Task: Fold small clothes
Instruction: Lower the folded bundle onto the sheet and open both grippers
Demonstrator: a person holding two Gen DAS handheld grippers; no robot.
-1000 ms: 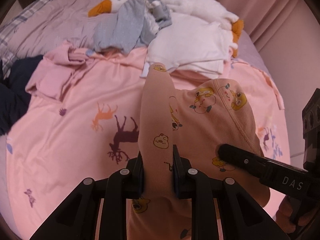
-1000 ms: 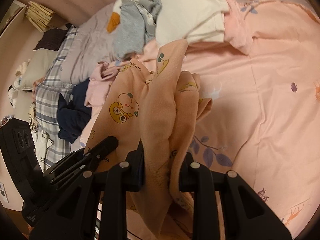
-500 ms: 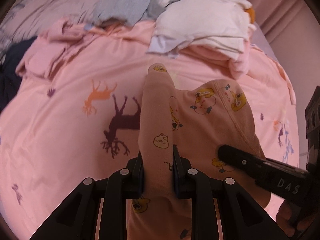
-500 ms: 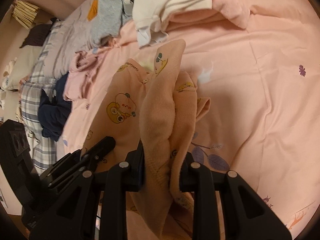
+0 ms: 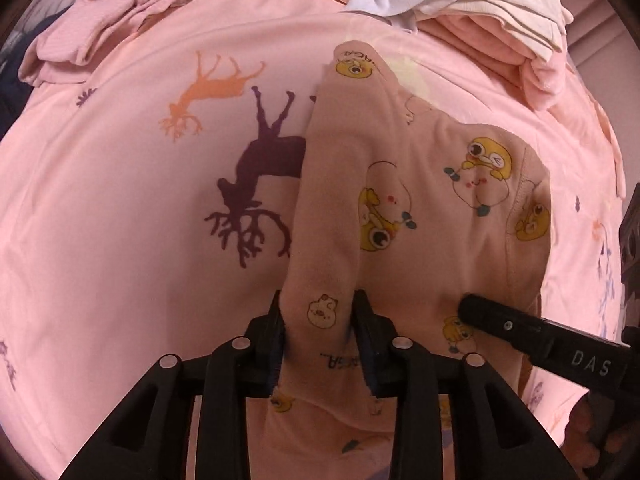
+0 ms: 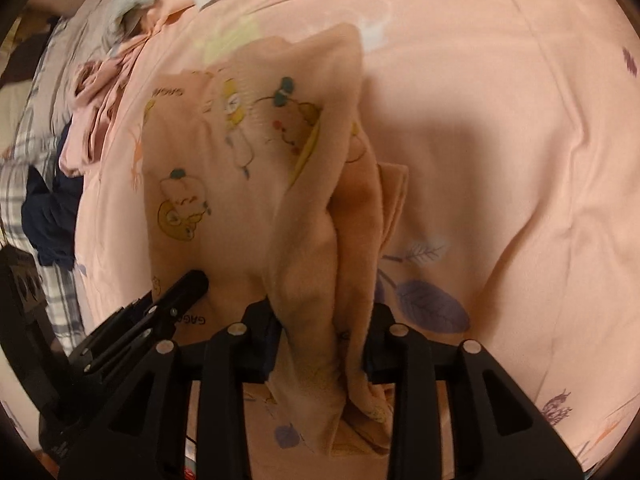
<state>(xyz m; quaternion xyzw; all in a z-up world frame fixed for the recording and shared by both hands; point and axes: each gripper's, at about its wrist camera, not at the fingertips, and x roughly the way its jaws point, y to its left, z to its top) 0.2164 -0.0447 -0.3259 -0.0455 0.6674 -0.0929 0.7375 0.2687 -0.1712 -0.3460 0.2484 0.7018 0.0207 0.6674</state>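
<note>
A small peach garment with yellow cartoon prints (image 5: 432,200) is held between both grippers, low over the pink bedsheet (image 5: 120,208). My left gripper (image 5: 318,332) is shut on one bunched edge of it. My right gripper (image 6: 324,336) is shut on the other bunched edge (image 6: 320,240). In the left wrist view the right gripper's finger (image 5: 520,328) shows at the lower right, against the cloth. In the right wrist view the left gripper's fingers (image 6: 176,300) show at the lower left. The cloth's far end touches the sheet.
A stack of folded white and pink clothes (image 5: 480,4) lies at the far right. A crumpled pink garment (image 5: 92,36) lies at the far left. Dark blue cloth (image 6: 48,208) and a plaid blanket (image 6: 24,184) lie off the sheet's left side.
Both grippers have tilted down and moved closer to the bed with the garment. The toy goose and grey clothes have left the left wrist view. The grips are unchanged.
</note>
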